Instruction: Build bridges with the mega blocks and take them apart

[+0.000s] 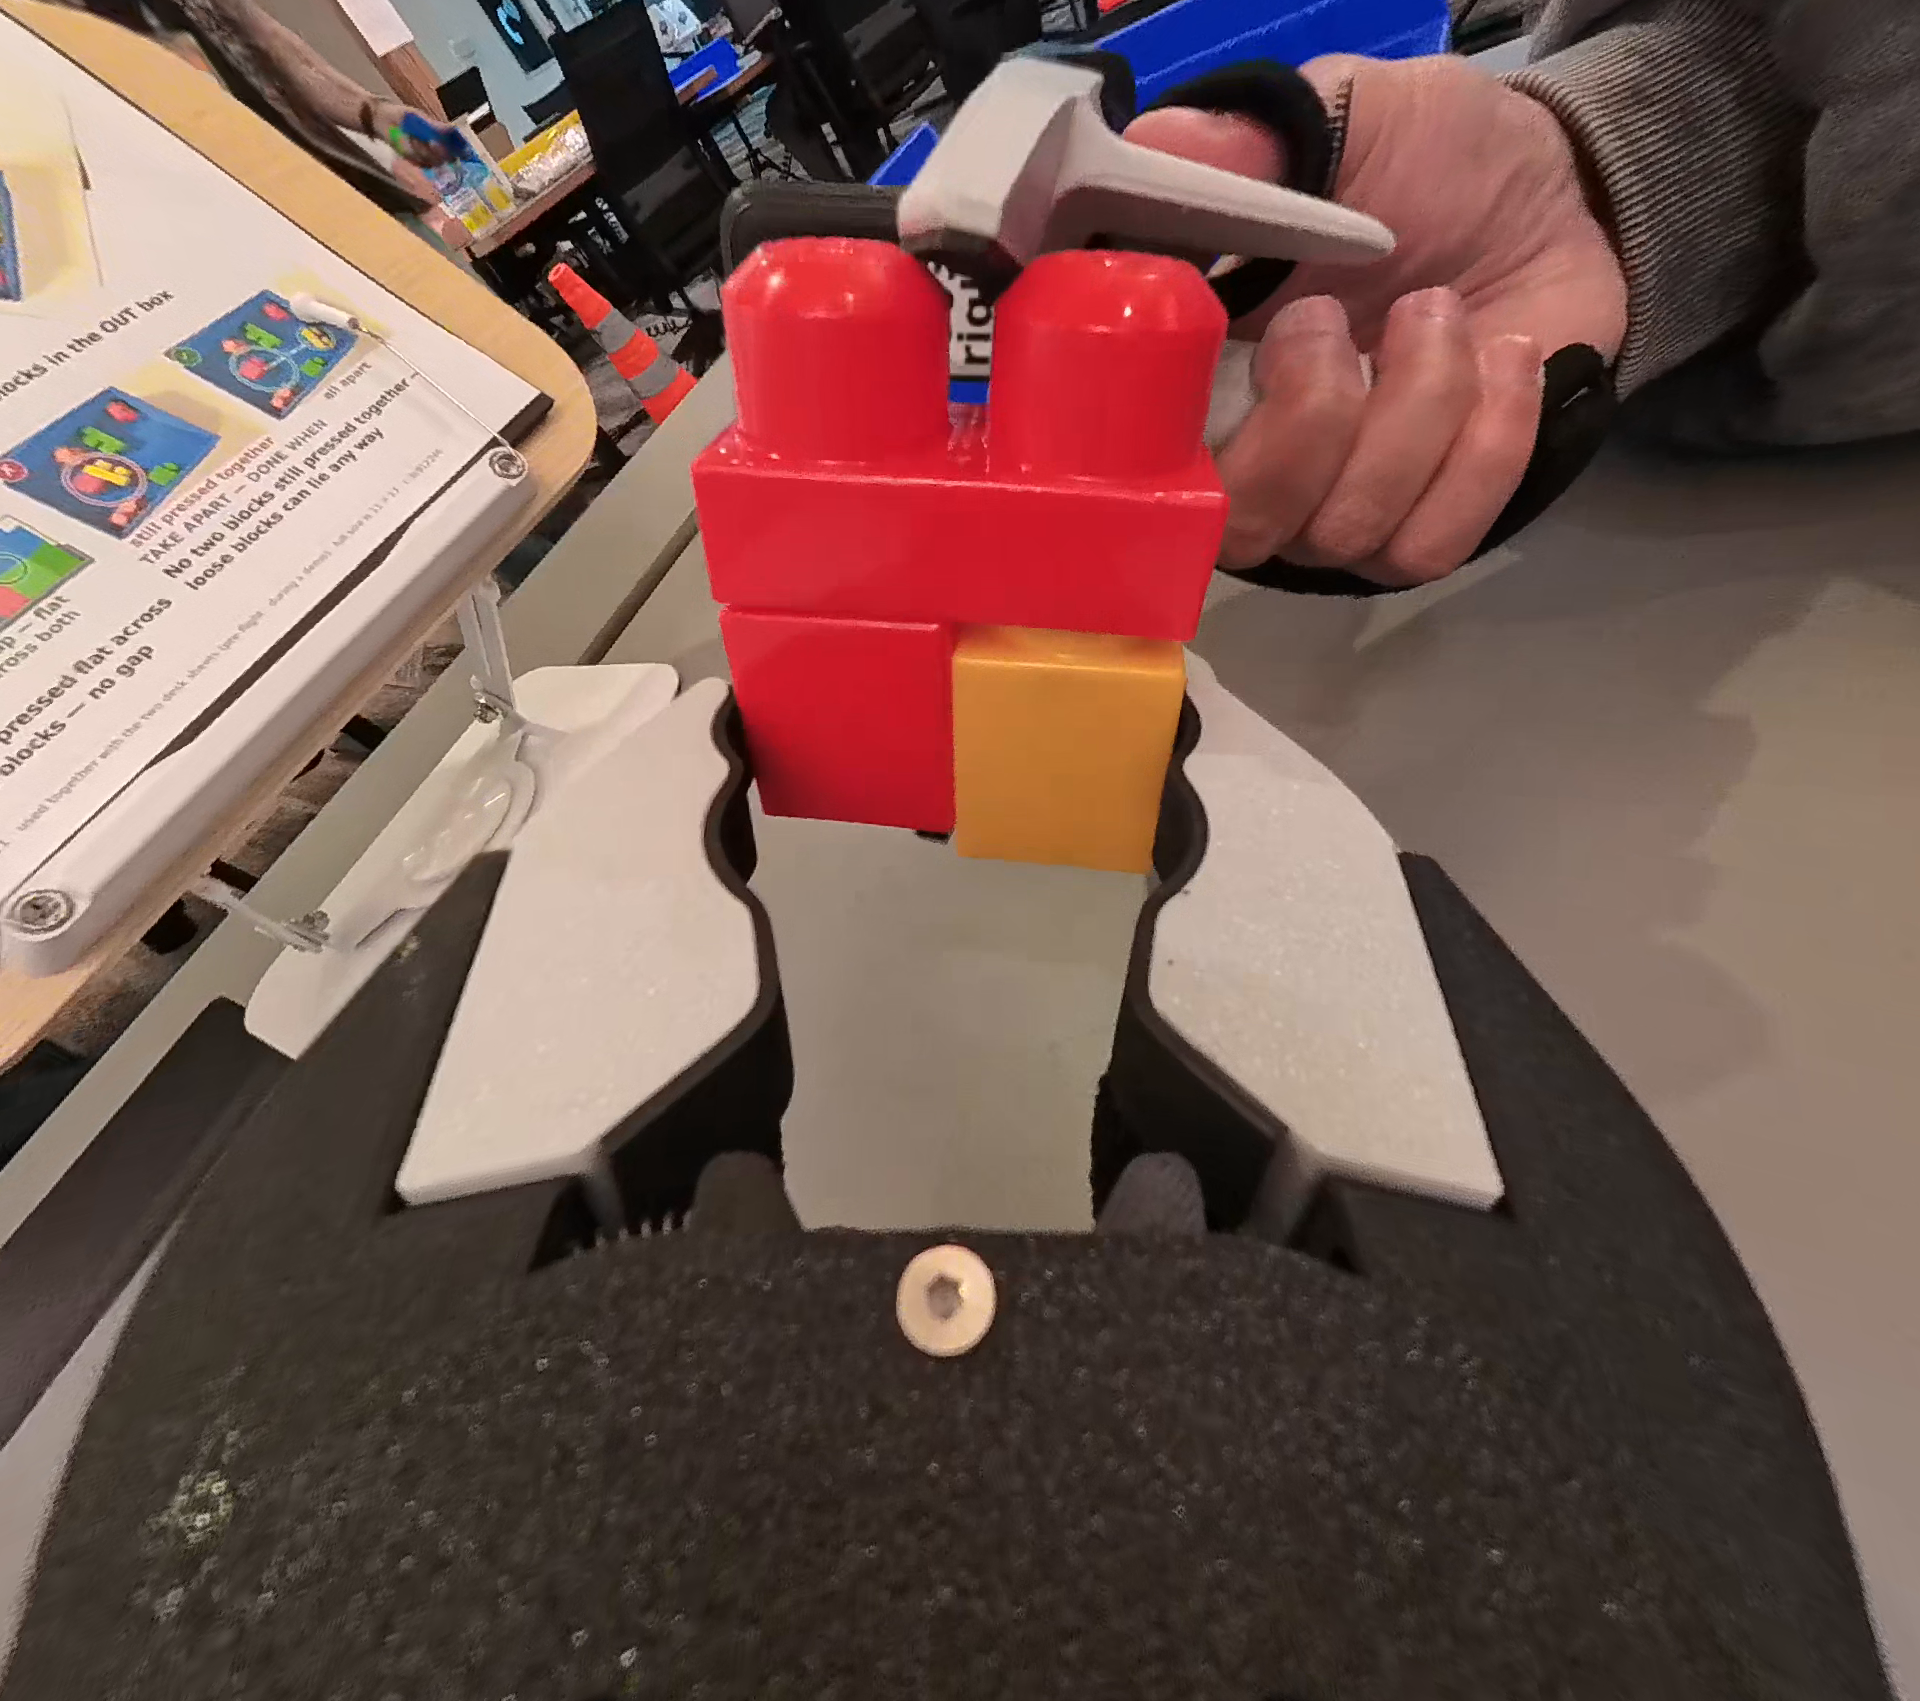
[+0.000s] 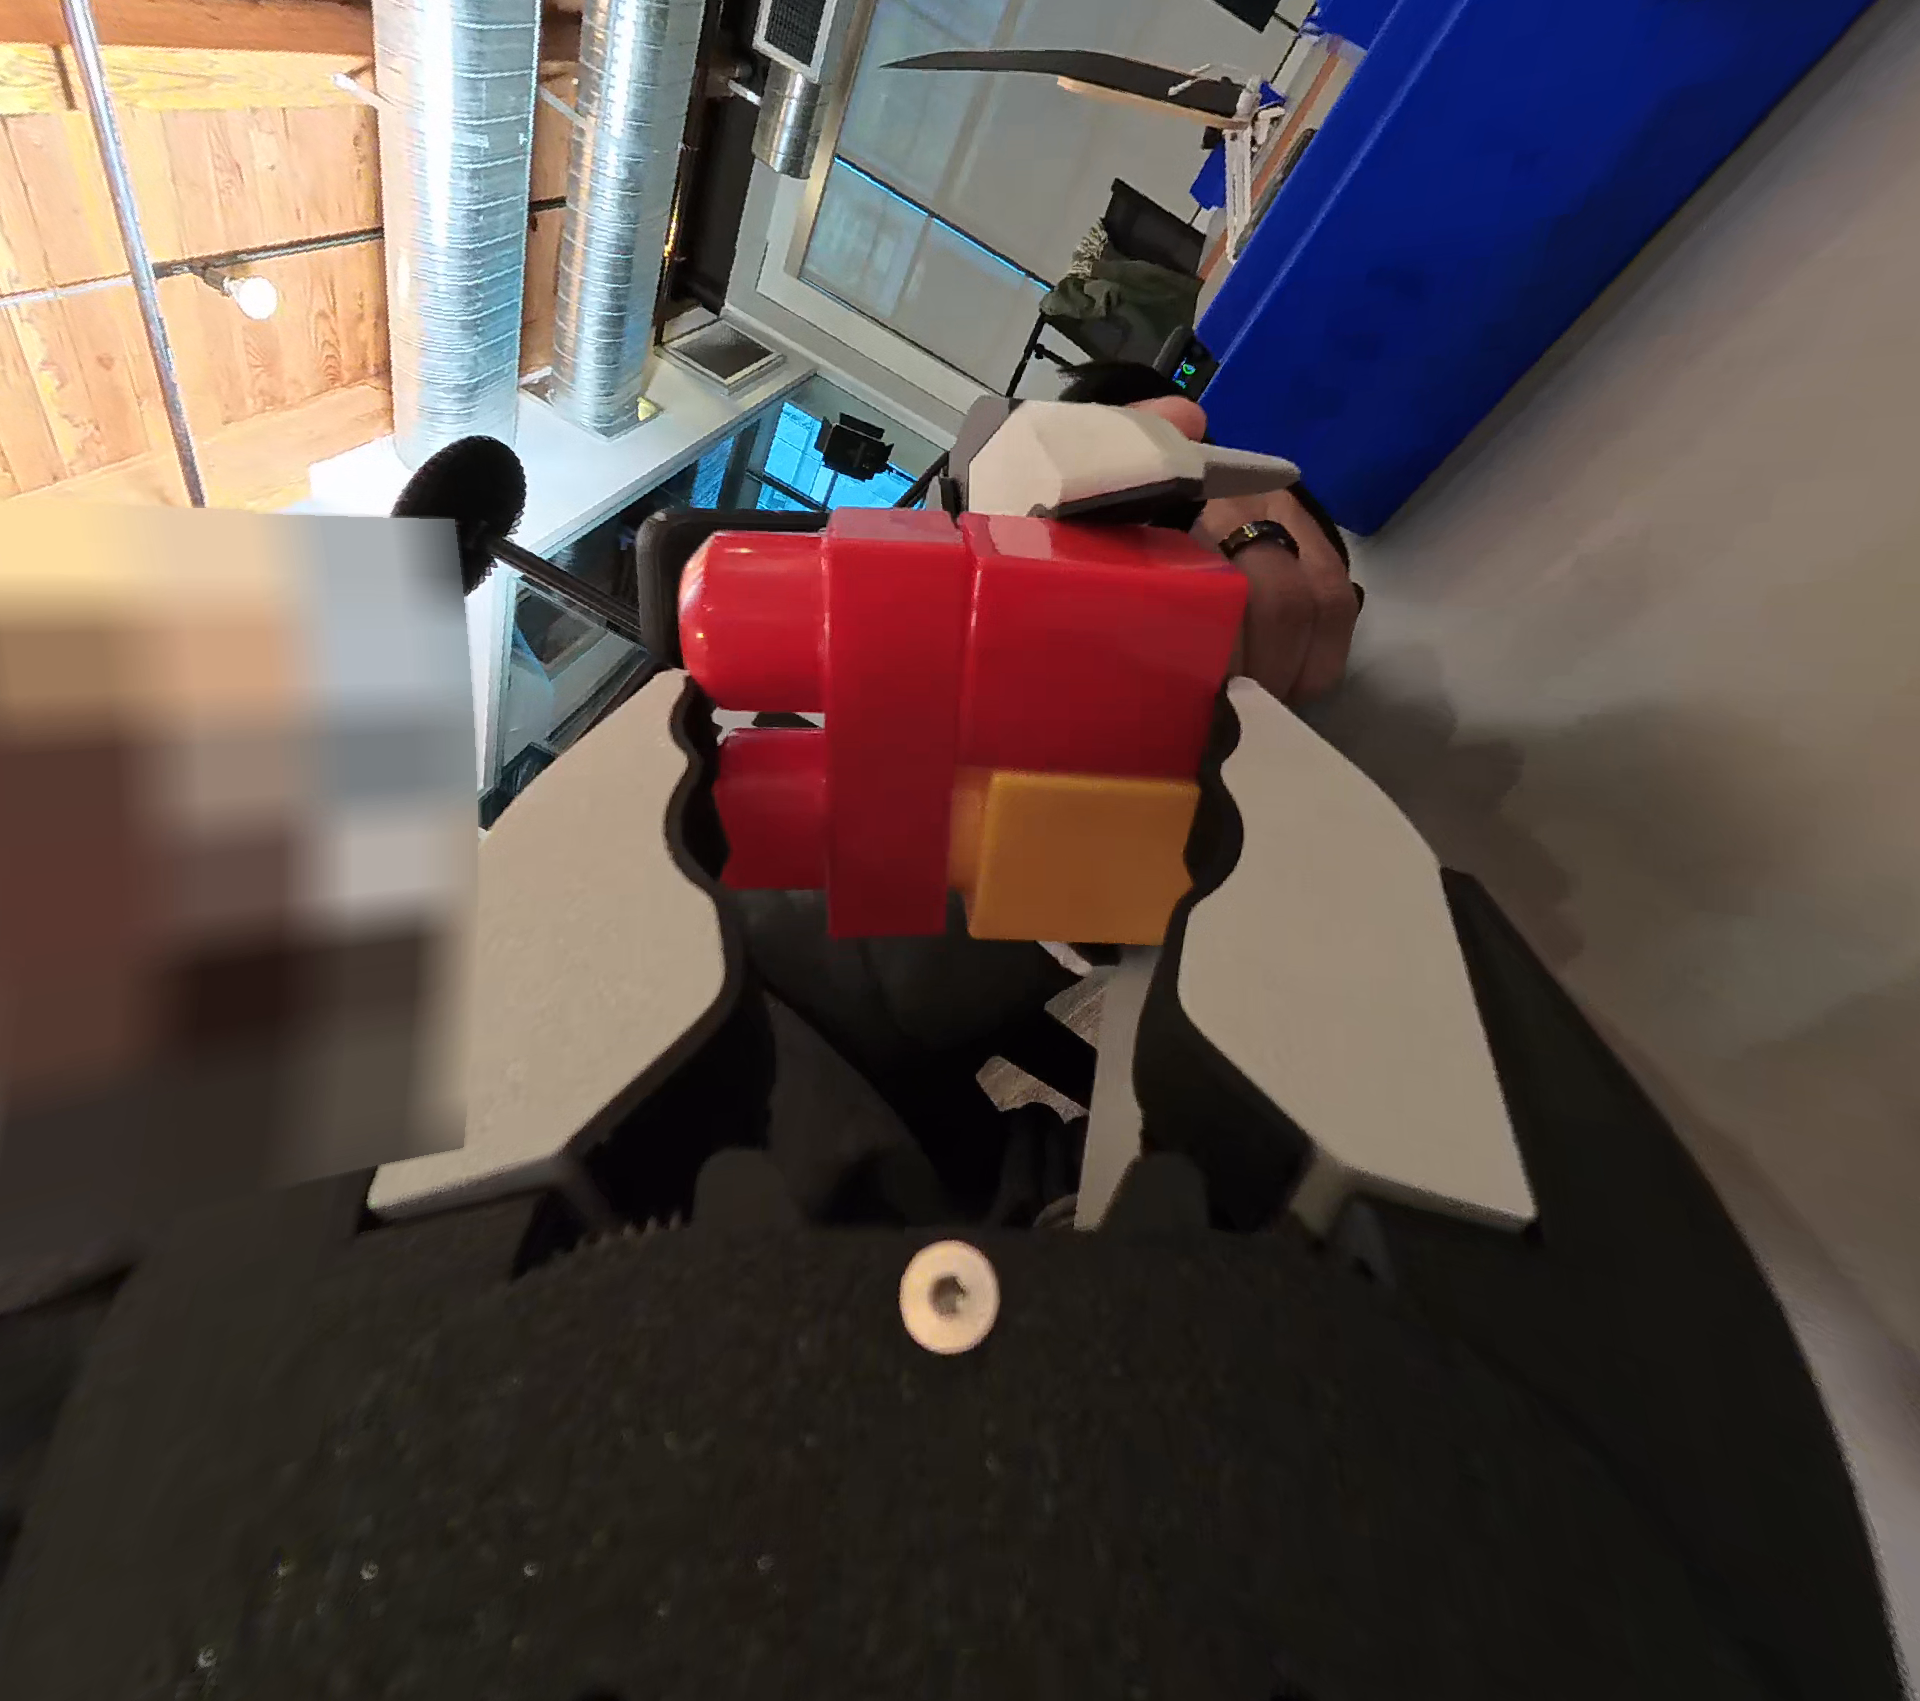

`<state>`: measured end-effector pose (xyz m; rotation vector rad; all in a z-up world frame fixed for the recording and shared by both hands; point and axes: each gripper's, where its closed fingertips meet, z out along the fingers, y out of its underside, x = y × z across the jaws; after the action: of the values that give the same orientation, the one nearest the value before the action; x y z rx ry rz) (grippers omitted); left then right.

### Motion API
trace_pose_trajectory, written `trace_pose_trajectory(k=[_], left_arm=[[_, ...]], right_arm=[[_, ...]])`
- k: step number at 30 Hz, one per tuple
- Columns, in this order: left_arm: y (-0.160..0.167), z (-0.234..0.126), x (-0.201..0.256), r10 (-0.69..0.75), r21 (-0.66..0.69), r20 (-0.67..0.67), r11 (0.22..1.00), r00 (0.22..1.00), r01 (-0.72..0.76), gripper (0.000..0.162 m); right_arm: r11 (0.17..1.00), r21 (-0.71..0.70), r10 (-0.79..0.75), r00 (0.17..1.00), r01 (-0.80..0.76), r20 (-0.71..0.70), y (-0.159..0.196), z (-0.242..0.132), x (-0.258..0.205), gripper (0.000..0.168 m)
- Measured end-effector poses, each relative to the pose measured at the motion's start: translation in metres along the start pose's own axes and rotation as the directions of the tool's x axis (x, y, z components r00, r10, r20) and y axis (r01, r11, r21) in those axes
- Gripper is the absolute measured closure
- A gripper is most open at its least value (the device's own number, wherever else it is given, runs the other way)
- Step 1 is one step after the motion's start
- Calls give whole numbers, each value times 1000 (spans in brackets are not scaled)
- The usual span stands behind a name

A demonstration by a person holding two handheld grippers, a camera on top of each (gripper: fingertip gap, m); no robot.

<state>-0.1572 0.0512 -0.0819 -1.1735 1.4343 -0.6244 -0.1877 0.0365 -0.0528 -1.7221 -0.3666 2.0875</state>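
red-and-yellow bridge (image 1: pixel 961 612) clamped by both tongs (image 1: pixel 961 758).

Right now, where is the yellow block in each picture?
Left wrist view: the yellow block sits at the bottom right of the stack, under the long red block, beside the small red block.
Right wrist view: the yellow block is low and right of centre, the stack lying sideways in the picture.
Shared landmark: the long red block, with two round studs, joins both small blocks.
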Motion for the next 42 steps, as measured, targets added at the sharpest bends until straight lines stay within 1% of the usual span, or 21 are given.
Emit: trace_pose_trajectory(k=[3, 4, 5, 8, 10, 11, 16, 19, 21, 22, 23, 30, 36, 40, 42], left_arm=[[0, -1, 1, -5, -2, -13, 1000, 1000, 5, 87], [0, -2, 1, 3, 0, -14, 1000, 1000, -3, 87], [-2, -3, 3, 13, 7, -21, 1000, 1000, -12, 87], [-7, -6, 8, 24, 24, -40, 999, 999, -24, 87], [-6, -5, 10, 55, 13, -30, 998, 998, -54, 86], [-6, -5, 10, 76, 8, -15, 997, 997, -76, 87], [-11, -9, 4, 62, 36, 13, 997, 998, -62, 87], [-12, -10, 4, 34, 47, -1, 998, 999, -34, 87], [-8, -8, 5, 51, 29, 6, 998, 999, -51, 87], [-7, -7, 6, 59, 25, 10, 998, 998, -59, 87], [-6, -6, 6, 62, 22, 11, 998, 998, -62, 87], [-3, -7, 3, 57, 12, 23, 998, 998, -57, 86], [0, -5, 5, 63, 7, 17, 998, 998, -63, 86], [-3, -5, 7, 59, 25, 11, 998, 998, -60, 86], [-9, -7, 9, 49, 55, 0, 997, 999, -49, 86]], right_arm=[[1000, -1, 13, 1000, -13, -3, 0, 0, 1, 76], [1000, -4, 5, 1000, -5, -5, 1, 1, 0, 78], [1000, -10, 3, 1000, -3, 4, 3, 1, -3, 75], [999, -38, 21, 999, -19, 43, 8, 0, -8, 75], [999, -46, 27, 999, -26, 39, 9, -3, -7, 74], [999, -40, 35, 999, -34, 38, 8, -5, -7, 77], [998, -51, 23, 999, -21, 40, 12, -10, -7, 68], [997, -72, 18, 995, -12, 93, 18, -3, -13, 62], [995, -103, 3, 998, 4, 66, 24, 4, -9, 66], [995, -102, 10, 998, -4, 65, 24, 6, -7, 63], [995, -101, 17, 998, -10, 68, 23, 7, -6, 65], [997, -79, -16, 999, 20, 46, 21, 8, -2, 70], [996, -81, -36, 999, 39, 32, 23, 5, 1, 70], [997, -76, -13, 998, 18, 66, 24, 5, -3, 71], [997, -72, 26, 991, -17, 129, 25, 5, -9, 71]])
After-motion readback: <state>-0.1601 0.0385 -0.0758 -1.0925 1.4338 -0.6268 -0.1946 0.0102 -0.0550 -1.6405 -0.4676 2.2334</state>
